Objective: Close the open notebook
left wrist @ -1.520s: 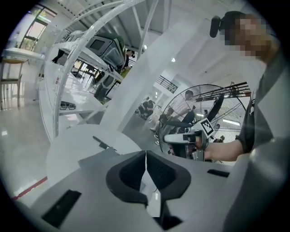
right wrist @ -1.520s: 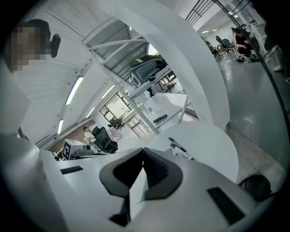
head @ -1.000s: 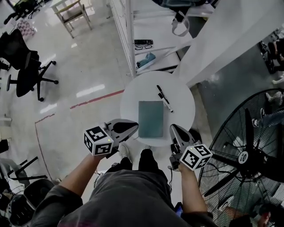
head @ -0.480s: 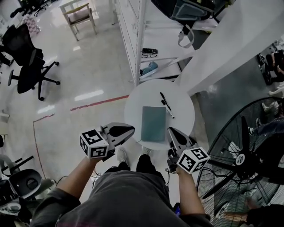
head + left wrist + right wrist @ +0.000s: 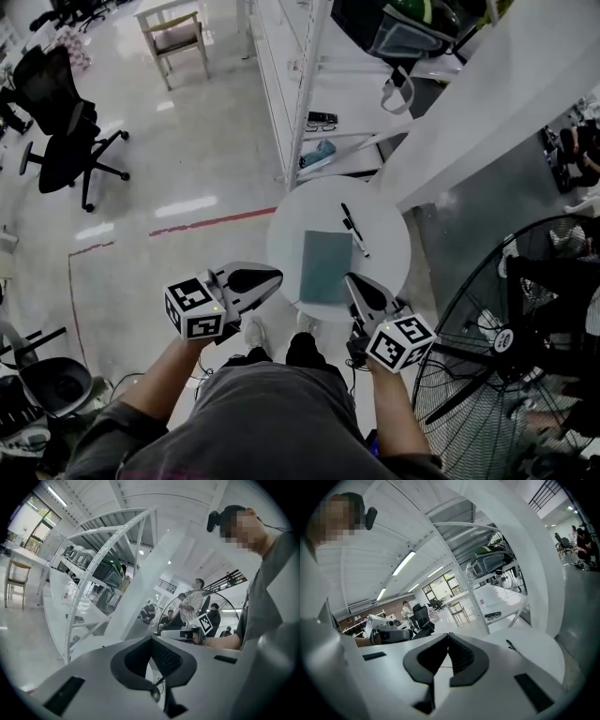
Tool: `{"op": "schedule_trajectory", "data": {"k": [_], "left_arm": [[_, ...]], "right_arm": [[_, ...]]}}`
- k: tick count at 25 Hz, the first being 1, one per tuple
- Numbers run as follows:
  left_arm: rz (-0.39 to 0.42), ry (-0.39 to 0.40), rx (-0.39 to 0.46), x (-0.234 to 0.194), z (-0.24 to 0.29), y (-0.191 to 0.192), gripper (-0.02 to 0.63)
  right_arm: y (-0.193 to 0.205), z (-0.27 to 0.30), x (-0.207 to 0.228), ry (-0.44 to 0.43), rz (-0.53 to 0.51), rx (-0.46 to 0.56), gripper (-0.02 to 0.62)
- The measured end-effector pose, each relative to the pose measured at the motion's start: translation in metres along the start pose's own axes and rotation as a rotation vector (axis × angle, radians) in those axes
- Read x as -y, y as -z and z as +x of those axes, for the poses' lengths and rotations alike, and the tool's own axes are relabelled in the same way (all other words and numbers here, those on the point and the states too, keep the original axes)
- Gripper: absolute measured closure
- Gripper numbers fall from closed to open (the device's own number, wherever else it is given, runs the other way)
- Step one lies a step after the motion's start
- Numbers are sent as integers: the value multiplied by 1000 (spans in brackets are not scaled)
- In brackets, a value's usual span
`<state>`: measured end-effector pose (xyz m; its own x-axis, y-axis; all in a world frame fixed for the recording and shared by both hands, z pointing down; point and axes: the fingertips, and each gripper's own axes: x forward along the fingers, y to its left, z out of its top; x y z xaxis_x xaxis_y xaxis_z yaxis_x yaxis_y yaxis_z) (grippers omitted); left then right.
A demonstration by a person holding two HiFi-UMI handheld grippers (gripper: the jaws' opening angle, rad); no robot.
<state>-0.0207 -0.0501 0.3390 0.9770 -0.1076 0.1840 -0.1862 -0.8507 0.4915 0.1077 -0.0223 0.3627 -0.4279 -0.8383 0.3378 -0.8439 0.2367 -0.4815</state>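
A teal notebook (image 5: 327, 266) lies closed on the round white table (image 5: 291, 234), with a black pen (image 5: 353, 230) just beyond its far right corner. My left gripper (image 5: 277, 274) hovers off the table's near left edge, jaws shut and empty. To the notebook's near right, my right gripper (image 5: 351, 280) hangs over the table's near right rim, also shut with nothing in it. In the left gripper view the jaws (image 5: 152, 639) meet, and the right gripper's marker cube (image 5: 205, 622) shows beyond them. The right gripper view shows its closed jaws (image 5: 448, 636) and the pen (image 5: 511, 645).
A large floor fan (image 5: 506, 347) stands close on the right. A white shelving rack (image 5: 300, 94) rises behind the table, with glasses (image 5: 322, 119) on a low shelf. A black office chair (image 5: 61, 131) and a red floor line (image 5: 211, 223) are at the left.
Both grippers have pulled back from the table and risen a little. The table and notebook now sit farther off in view; the notebook stays closed and has not moved.
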Motion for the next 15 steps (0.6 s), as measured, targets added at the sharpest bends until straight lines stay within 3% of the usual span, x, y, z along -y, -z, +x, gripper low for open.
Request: {"op": "schedule_trajectory", "data": {"k": [15], "left_arm": [[-1, 9, -5, 7, 1, 2, 592]], "right_arm": [[6, 15, -12, -45, -3, -32, 575]]}}
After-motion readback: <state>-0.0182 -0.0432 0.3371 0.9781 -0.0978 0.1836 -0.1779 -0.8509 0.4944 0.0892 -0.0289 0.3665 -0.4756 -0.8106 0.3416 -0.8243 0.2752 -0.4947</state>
